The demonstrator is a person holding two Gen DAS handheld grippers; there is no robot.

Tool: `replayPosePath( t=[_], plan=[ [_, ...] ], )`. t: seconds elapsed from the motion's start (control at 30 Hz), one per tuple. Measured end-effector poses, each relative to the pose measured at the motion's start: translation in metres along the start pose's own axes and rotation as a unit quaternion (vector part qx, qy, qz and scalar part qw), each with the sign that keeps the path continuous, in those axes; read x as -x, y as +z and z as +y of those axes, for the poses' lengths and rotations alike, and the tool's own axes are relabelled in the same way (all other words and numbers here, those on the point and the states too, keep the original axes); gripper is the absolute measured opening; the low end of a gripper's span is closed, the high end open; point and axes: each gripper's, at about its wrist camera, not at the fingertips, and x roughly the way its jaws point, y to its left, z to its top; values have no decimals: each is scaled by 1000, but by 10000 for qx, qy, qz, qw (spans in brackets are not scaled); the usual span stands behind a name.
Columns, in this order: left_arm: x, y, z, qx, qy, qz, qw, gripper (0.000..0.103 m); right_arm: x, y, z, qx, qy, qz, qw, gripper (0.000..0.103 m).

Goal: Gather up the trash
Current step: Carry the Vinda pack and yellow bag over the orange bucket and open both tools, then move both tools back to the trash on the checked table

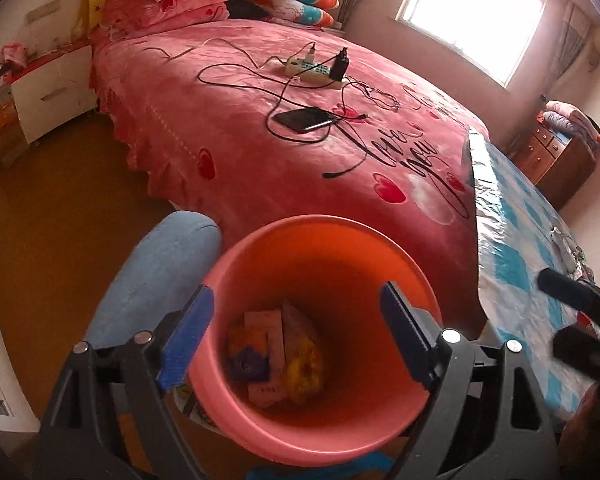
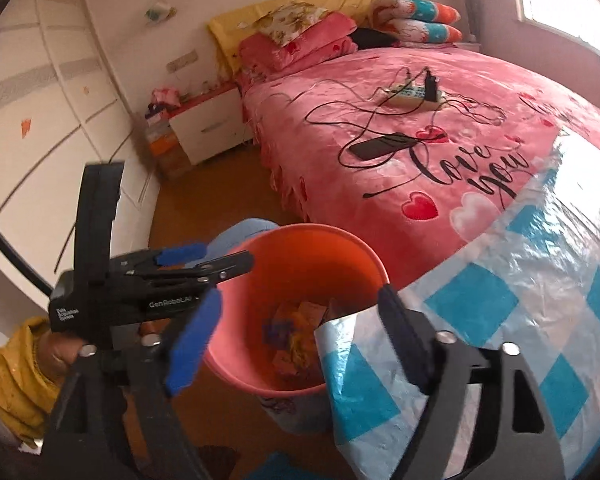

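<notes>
Risk first: could knock the pink trash bin over, since it stands on the floor just below and ahead of the left gripper, hard against the bed. Could also snag the checked plastic sheet, whose corner droops over the bin's rim directly between the right gripper's fingers. Might mistake the phone and power strip, far ahead on the bed, for rubbish.

Left gripper: tilted steeply down over the bin mouth, fingers spread wide, nothing between them. Right gripper: likewise angled down, fingers wide apart and empty, just right of the bin. Wrappers and small cartons already lying at the bin's bottom. No loose trash visible elsewhere.
</notes>
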Motion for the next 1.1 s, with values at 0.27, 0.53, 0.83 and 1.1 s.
replayPosePath(
  t=[0.27, 0.53, 0.83, 1.1],
  plan=[
    [3, 0, -20, -314, -141, -179, 9992, 86, 53, -10, -36, -555, -534, -408, 9962, 92],
    [1, 1, -60, -755, -672, -90, 9948, 87, 95, -45, -59, -1025, -1010, -369, 9889, 92],
    [13, 5, -118, -1278, -1007, -100, 9866, 87, 143, -79, -97, -1769, -1237, -448, 9754, 92],
    [26, 6, -184, -1866, -1219, -123, 9748, 88, 193, -98, -130, -2121, -1492, -709, 9632, 92]
  ],
)
